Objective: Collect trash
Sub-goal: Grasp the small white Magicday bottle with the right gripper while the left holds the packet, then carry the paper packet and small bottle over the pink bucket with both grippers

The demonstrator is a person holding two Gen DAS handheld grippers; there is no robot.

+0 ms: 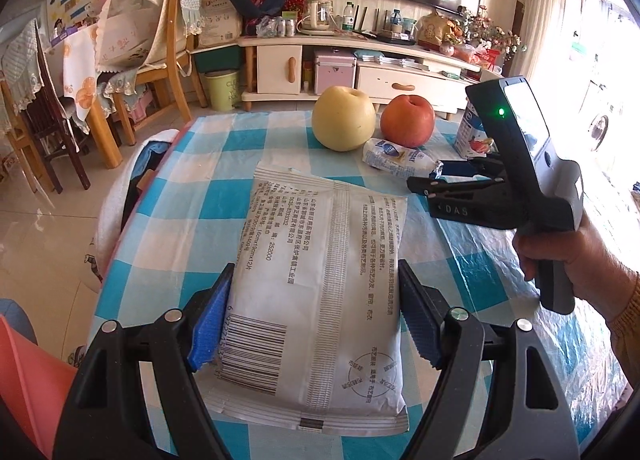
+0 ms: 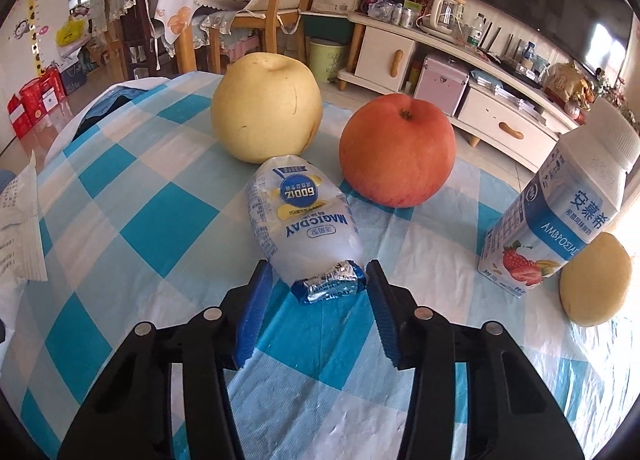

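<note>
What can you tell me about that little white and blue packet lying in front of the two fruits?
The packet is a small, puffy pouch of glossy white plastic, printed in blue and yellow with "MAGICDAY". Its near end is crimped silver-and-blue foil, crumpled. It lies flat on the checked tablecloth, lengthwise toward the camera, just in front of the yellow pear and red apple; whether it touches them is unclear. The right gripper straddles its foil end, blue pads on either side, apparently not yet pressing.

Legible print noted on four items.
"MAGICDAY" is read on the small pouch; "AMBROSIAL" on the carton; "252000" on the white packet; "DAS" on the right gripper.
</note>
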